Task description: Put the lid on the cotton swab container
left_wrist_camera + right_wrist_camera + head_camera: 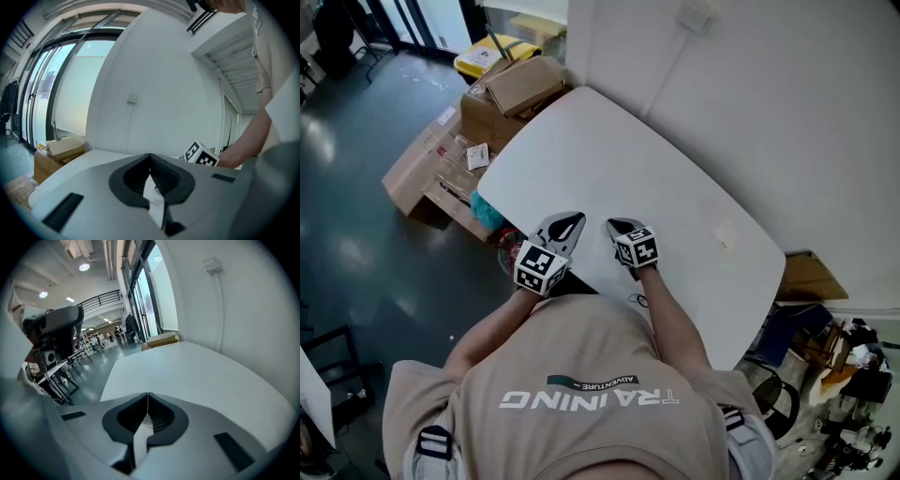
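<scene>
No cotton swab container or lid shows in any view. The white table (628, 169) is bare apart from a small pale patch (725, 234) near its right side. My left gripper (572, 218) rests at the table's near edge with its jaws pressed together and nothing between them. Just to its right lies my right gripper (614, 225), also shut and empty. In the left gripper view the shut jaws (150, 161) point over the table toward the white wall, with the right gripper's marker cube (200, 155) beside them. The right gripper view shows its jaws (147, 401) closed over the tabletop (187, 366).
Cardboard boxes (502, 98) are stacked on the floor off the table's far left corner, with a yellow box (487, 56) behind them. A white wall (750, 94) runs along the table's far side. Another carton (811, 278) and clutter sit past the right end.
</scene>
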`<state>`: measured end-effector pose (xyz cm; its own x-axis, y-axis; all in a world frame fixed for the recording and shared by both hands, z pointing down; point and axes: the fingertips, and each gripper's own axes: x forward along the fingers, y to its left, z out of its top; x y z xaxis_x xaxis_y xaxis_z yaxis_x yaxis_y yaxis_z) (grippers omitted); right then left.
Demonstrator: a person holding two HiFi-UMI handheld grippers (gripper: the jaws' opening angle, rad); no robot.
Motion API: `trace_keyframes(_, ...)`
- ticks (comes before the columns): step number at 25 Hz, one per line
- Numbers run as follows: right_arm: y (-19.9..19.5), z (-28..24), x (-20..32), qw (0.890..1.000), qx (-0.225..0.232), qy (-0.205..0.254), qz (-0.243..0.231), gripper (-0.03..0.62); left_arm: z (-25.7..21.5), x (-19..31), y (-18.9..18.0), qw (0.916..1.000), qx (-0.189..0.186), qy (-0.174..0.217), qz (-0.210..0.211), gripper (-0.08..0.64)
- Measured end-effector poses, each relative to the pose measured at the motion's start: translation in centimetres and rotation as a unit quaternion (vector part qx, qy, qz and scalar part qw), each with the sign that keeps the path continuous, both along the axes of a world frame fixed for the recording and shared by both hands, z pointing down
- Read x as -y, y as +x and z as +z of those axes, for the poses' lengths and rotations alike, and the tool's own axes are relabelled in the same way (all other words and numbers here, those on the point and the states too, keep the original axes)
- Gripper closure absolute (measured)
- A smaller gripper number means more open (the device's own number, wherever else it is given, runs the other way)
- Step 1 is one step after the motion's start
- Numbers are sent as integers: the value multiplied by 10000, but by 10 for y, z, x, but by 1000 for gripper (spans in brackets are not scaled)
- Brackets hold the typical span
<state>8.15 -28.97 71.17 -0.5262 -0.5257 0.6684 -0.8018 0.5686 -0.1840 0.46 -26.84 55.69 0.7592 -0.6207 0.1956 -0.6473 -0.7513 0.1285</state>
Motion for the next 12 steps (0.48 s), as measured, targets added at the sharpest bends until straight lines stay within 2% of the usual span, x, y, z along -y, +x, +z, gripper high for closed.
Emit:
trace_keyframes(7, 9, -44, 4, 9981, 303, 533, 95, 574, -7, 4, -10, 9998, -76, 31, -179, 548)
trace_keyframes(12, 21, -94, 6, 9919, 450, 1173, 203, 574, -16, 9, -7, 9997, -112, 92, -172, 548)
